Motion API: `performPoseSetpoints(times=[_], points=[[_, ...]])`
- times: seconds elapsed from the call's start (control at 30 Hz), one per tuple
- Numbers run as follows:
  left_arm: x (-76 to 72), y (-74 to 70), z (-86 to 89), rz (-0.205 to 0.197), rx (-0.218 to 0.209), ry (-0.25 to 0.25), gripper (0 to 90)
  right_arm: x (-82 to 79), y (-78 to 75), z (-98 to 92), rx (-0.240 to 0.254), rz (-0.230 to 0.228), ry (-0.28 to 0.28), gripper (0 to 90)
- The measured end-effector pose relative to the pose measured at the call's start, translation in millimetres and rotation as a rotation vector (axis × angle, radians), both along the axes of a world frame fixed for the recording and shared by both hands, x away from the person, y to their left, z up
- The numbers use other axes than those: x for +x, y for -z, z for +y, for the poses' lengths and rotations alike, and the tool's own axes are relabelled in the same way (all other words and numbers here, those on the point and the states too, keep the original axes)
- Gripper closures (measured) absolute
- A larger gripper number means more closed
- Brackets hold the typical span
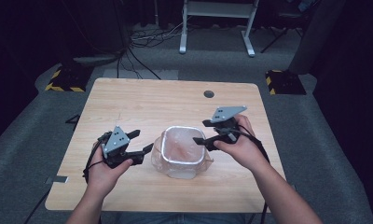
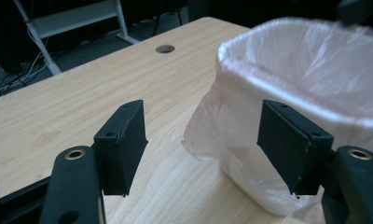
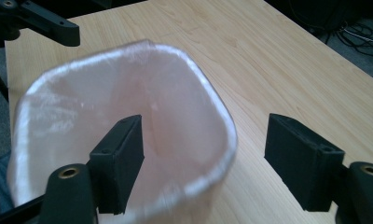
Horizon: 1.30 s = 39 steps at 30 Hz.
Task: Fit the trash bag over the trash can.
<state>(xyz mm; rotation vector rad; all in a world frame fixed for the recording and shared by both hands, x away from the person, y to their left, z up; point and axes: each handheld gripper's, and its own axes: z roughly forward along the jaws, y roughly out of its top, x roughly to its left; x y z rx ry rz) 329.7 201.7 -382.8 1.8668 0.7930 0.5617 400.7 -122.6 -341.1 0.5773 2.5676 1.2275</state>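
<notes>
Bin [image 1: 182, 149], lined with a thin pink bag [image 2: 231, 126], stands mid-counter [image 1: 142, 100] between both tools. Left tool [image 1: 137, 142] and right tool [image 1: 207, 132]: jaws spread, pinching nothing, each just beside the rim. Risk: loose bag skirt may slip off the rim or snag a jaw, tipping the light bin.

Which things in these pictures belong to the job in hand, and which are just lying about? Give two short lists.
Part of the job:
- small bin
- pink plastic liner fitted over its rim
- left gripper, fingers open
- right gripper, fingers open

Just lying about:
- cable hole in the table
- white desk frame
- floor cables
</notes>
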Motion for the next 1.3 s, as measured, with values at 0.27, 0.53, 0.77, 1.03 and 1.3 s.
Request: performPoseSetpoints(times=[0.27,0.53,0.77,1.03,1.3], points=[[6.9,-7.1,-19.7,0.019,-0.003,0.022,31.7,16.9,5.8,50.8,-0.07,0.013,-0.043,25.2],[13.7,-2.1,-36.9,0.057,0.017,0.058,32.7,25.0,22.6,81.0,-0.182,0.025,-0.008,24.7],[14.3,-2.8,-44.3,0.09,0.051,0.088,38.0,28.6,31.7,87.0,-0.325,-0.031,0.113,29.1],[14.2,0.2,-48.2,0.116,0.045,0.1,38.9,30.1,37.6,85.7,-0.495,-0.051,0.144,30.3],[12.6,-0.1,-46.9,0.073,0.028,0.092,35.2,32.0,41.9,82.2,-0.504,-0.016,0.119,28.7]])
